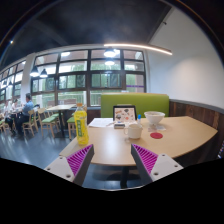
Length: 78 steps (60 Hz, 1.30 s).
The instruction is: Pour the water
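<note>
The gripper (111, 160) hangs with fingers apart, empty. On the table (150, 140), left of the white cup (133, 130), stands a yellow bottle (81, 125): probably rigid, light; grasp mid-body.

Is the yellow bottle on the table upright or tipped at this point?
Upright. The yellow bottle stands vertically on the table, beyond the gripper, whose fingers are open and hold nothing.
</note>
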{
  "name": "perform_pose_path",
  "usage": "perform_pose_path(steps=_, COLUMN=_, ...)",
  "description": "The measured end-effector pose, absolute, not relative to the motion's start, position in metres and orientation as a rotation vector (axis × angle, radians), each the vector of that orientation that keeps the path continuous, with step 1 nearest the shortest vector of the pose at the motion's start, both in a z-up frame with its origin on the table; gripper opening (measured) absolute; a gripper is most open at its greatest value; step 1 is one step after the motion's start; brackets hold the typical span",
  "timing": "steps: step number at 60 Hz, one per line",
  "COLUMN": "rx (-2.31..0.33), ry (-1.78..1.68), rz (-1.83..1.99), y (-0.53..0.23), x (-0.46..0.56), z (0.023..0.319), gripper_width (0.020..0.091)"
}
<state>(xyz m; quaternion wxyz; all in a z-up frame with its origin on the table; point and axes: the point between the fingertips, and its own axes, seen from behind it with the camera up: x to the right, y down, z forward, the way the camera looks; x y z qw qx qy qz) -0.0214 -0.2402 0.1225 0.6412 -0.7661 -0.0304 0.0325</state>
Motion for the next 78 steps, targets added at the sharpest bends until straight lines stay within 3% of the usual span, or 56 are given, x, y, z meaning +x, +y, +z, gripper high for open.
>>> perform_pose_path(steps=22, rx=-1.777, ry=-0.131, rz=0.102, y=-0.203, x=-0.069, z=0.120, gripper_width=0.0825)
perform_pose_path(steps=42, rx=-1.829, ry=-0.222, rz=0.107, y=-0.064, x=-0.198, z=0.093, gripper_width=0.0808)
perform_pose_path(steps=56, rx=-1.840, ry=-0.162, rz=-0.008, y=0.020, x=-0.216, z=0.080, gripper_width=0.0807)
perform_pose_path(steps=58, rx=-1.840, ry=-0.152, rz=-0.022, y=0.028, x=-0.215, z=0.079, gripper_width=0.0787)
perform_pose_path(steps=62, rx=-1.854, ry=-0.146, rz=-0.065, y=0.039, x=-0.216, z=0.073, gripper_width=0.0441)
perform_pose_path(steps=64, rx=-1.838, ry=-0.135, rz=-0.043, y=0.044, x=-0.212, z=0.072, gripper_width=0.0444)
perform_pose_path(steps=72, rx=-1.829, ry=-0.150, rz=-0.042, y=0.048, x=-0.214, z=0.071, gripper_width=0.0283)
perform_pose_path(steps=78, rx=-1.824, ry=-0.166, rz=-0.020, y=0.050, x=-0.211, z=0.072, gripper_width=0.0283)
